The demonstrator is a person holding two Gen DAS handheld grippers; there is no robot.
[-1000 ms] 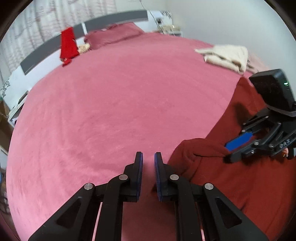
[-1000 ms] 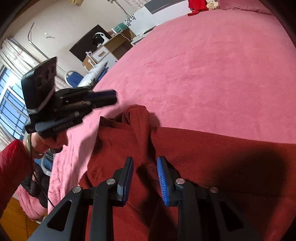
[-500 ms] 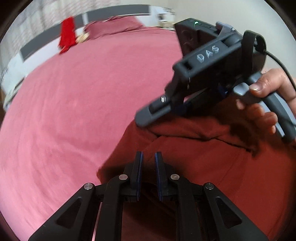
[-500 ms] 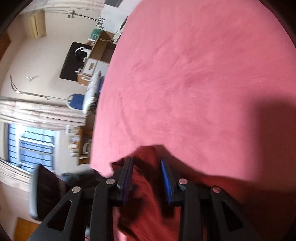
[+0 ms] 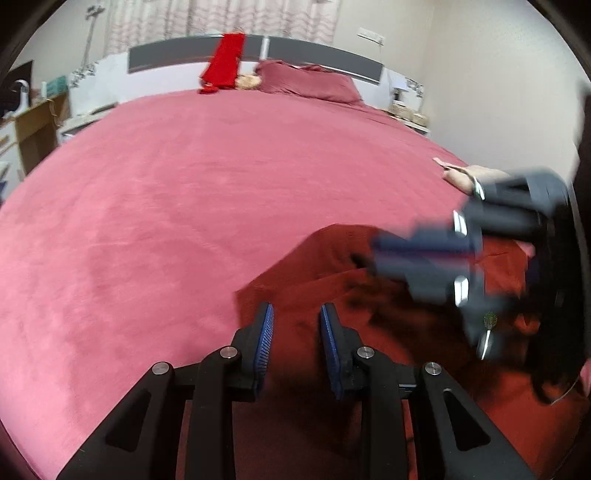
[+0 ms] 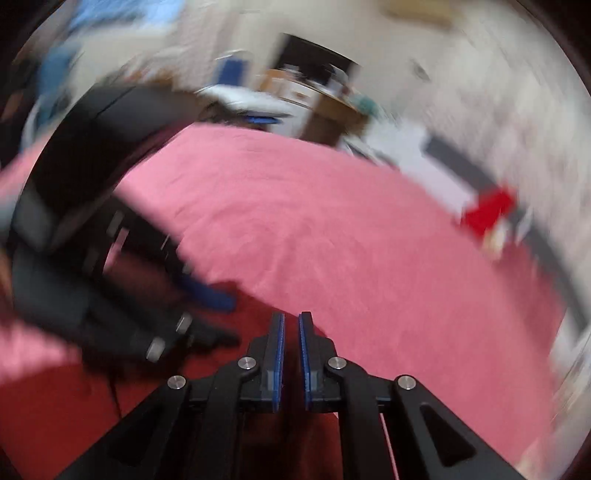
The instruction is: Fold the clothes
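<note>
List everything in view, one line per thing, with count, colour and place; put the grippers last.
dark red garment: one, dark red, crumpled on the near right of the bed.
bedspread: one, pink, covering the bed.
pillow: one, dark pink, at the headboard.
headboard: one, grey and white, at the far end.
red cloth: one, bright red, draped over the headboard.
curtain: one, pale, behind the headboard.
left gripper: one, black with blue pads, jaws just opening, apart over the garment.
right gripper: one, black with blue pads, jaws just closed; grip unclear.
</note>
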